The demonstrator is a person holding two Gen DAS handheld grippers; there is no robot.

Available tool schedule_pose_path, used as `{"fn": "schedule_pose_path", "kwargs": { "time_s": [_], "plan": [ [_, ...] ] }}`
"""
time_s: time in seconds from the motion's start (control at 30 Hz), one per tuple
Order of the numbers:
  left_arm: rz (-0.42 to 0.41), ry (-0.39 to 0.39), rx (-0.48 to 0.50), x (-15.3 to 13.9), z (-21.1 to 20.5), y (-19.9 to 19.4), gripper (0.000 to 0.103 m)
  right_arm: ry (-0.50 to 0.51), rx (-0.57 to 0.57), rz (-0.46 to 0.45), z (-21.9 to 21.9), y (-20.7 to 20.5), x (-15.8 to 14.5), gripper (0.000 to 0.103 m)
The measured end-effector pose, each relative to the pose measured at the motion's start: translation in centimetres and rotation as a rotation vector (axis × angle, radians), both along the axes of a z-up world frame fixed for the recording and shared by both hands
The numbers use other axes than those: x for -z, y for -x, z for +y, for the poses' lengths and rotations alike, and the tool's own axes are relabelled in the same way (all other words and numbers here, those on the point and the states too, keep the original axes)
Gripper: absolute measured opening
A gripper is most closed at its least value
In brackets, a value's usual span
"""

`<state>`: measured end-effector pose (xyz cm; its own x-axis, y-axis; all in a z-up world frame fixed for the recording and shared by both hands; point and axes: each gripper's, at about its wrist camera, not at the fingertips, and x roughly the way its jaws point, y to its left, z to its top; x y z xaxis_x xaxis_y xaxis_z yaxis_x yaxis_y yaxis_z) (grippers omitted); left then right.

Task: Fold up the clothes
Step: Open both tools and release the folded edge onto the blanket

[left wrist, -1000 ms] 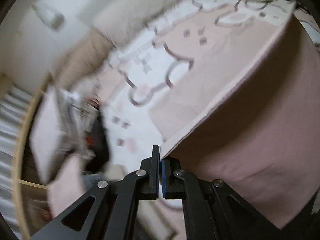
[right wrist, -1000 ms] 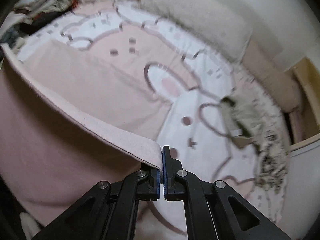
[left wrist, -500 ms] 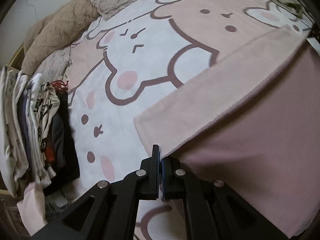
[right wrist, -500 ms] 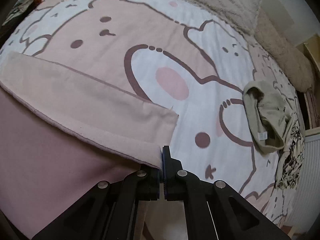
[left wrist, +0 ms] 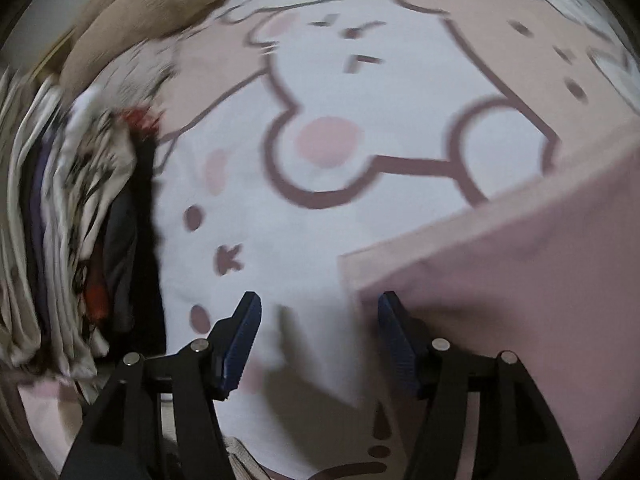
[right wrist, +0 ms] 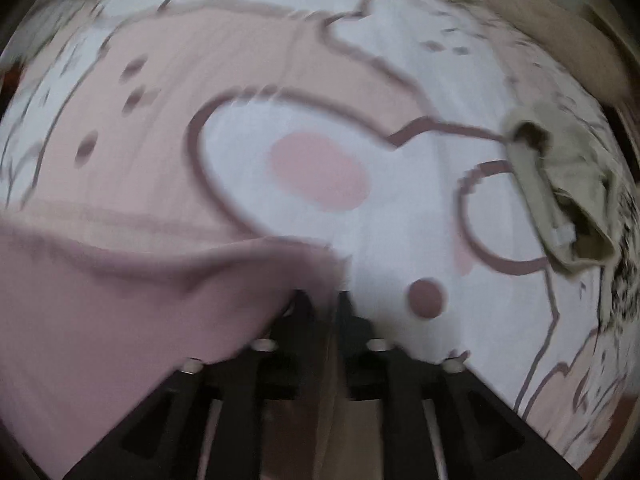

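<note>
A pink garment [left wrist: 520, 280] lies folded on the bed, its corner just ahead of my left gripper [left wrist: 318, 332], which is open and empty. In the right wrist view the same pink garment [right wrist: 120, 300] fills the lower left. My right gripper [right wrist: 320, 304] is slightly parted at the cloth's corner; the view is blurred, and the cloth edge covers the left finger [right wrist: 298, 308].
The bed has a white and pink cartoon-print sheet [left wrist: 340, 80]. A stack of folded clothes [left wrist: 60, 220] stands at the left. A crumpled beige garment [right wrist: 560, 192] and a patterned cloth [right wrist: 624, 248] lie at the right. Beige pillows [left wrist: 160, 4] are at the back.
Both grippers came down toward the bed. The left gripper has opened and let go of the pink garment's corner. The right jaws have parted a little at the other corner.
</note>
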<state>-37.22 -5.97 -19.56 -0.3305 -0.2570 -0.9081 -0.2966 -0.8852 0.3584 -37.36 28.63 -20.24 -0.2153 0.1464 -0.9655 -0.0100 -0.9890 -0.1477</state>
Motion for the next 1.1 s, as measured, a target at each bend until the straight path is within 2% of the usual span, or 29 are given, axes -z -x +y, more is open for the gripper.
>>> {"fn": "schedule_pose_path", "kwargs": {
  "time_s": [0.07, 0.13, 0.17, 0.2, 0.23, 0.3, 0.33, 0.47, 0.53, 0.63, 0.8, 0.93, 1.0, 1.07, 1.1],
  "plan": [
    [0.032, -0.019, -0.009, -0.9, -0.4, -0.5, 0.061, 0.039, 0.108, 0.078, 2.0, 0.1, -1.4, 0.072],
    [0.058, -0.062, 0.017, -2.1, -0.2, -1.6, 0.061, 0.073, 0.156, 0.117, 3.2, -0.1, -2.6, 0.072],
    [0.066, -0.095, 0.042, -2.7, 0.3, -2.4, 0.061, 0.082, 0.151, 0.135, 3.4, -0.4, -3.3, 0.069],
    [0.070, -0.137, 0.078, -3.3, 1.0, -3.5, 0.061, 0.101, 0.132, 0.143, 3.2, -0.8, -3.8, 0.047],
    [0.066, -0.166, 0.110, -3.5, 1.8, -4.5, 0.061, 0.120, 0.112, 0.150, 2.9, -1.2, -4.3, 0.037],
    [0.054, -0.214, 0.171, -3.5, 3.7, -6.2, 0.061, 0.188, 0.023, 0.137, 0.8, -2.3, -4.6, 0.024],
    [0.045, -0.224, 0.195, -3.1, 4.7, -7.0, 0.061, 0.214, -0.032, 0.129, -0.6, -2.9, -4.5, 0.022],
    [0.002, -0.209, 0.267, 0.0, 8.4, -8.9, 0.061, 0.248, -0.226, 0.025, -8.1, -4.8, -1.7, 0.022],
    [0.015, -0.200, 0.265, 1.2, 8.9, -8.3, 0.063, 0.248, -0.273, -0.013, -10.4, -4.7, -0.1, 0.022],
    [0.050, -0.216, 0.220, 1.9, 8.7, -6.4, 0.066, 0.205, -0.255, -0.003, -12.4, -2.9, 1.4, 0.022],
    [0.097, -0.245, 0.146, 2.5, 7.5, -2.9, 0.067, 0.246, -0.129, 0.013, -11.6, 1.0, 2.2, 0.021],
    [0.149, -0.214, 0.123, 2.2, 8.0, -1.6, 0.071, 0.158, -0.113, 0.085, -12.4, 2.4, 2.3, 0.021],
    [0.169, -0.201, 0.115, 1.3, 7.9, -1.6, 0.070, 0.184, -0.074, 0.088, -12.1, 2.4, 1.7, 0.022],
    [0.199, -0.205, 0.124, -0.3, 7.4, -2.3, 0.069, 0.290, -0.070, 0.094, -11.2, 1.1, -0.2, 0.022],
    [0.207, -0.220, 0.142, -1.2, 6.8, -3.3, 0.069, 0.312, -0.085, 0.103, -10.9, -0.1, -1.3, 0.022]
  ]
}}
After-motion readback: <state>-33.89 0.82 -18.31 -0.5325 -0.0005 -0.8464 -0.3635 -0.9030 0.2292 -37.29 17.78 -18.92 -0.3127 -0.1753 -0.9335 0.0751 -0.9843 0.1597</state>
